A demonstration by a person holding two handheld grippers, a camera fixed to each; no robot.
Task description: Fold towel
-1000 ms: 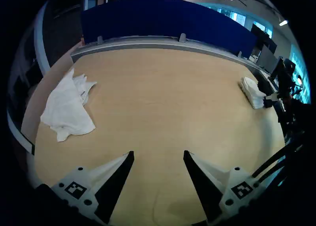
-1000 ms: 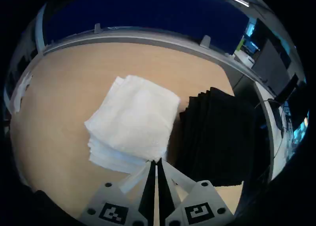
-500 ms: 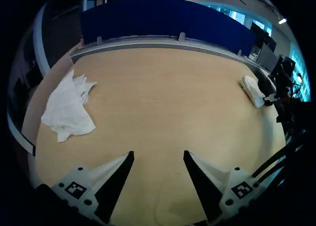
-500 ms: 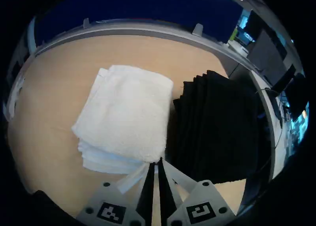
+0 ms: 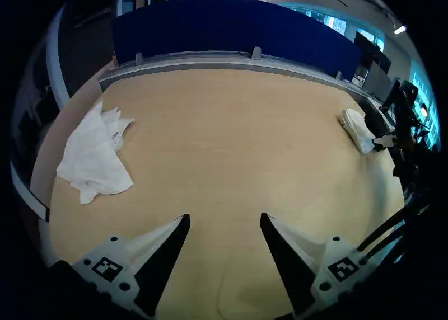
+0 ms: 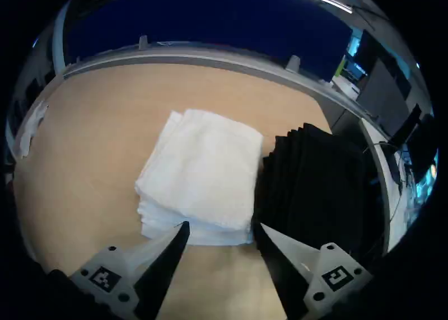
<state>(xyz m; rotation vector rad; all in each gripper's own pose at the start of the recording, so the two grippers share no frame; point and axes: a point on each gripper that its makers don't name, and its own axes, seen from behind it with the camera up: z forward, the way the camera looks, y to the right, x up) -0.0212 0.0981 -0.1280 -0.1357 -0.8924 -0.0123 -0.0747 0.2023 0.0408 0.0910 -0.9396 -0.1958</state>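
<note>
A crumpled white towel (image 5: pixel 94 154) lies at the left of the wooden table (image 5: pixel 235 141) in the left gripper view. My left gripper (image 5: pixel 224 219) hovers open over bare wood, well to the right of that towel. A stack of folded white towels (image 6: pixel 200 176) lies just beyond my right gripper (image 6: pixel 221 227), which stands open with nothing between its fingers. The same stack (image 5: pixel 357 130) is small at the far right in the left gripper view, with the right gripper (image 5: pixel 386 141) beside it. The crumpled towel (image 6: pixel 31 127) also sits at the far left of the right gripper view.
A pile of folded black towels (image 6: pixel 316 200) sits right against the white stack. A blue partition (image 5: pixel 235 29) and a grey rail (image 5: pixel 224 60) bound the table's far edge. Monitors and chairs (image 5: pixel 392 90) stand past the right end.
My right gripper has opened and let go of the white stack's near corner, and drawn back slightly. The left gripper has hardly moved.
</note>
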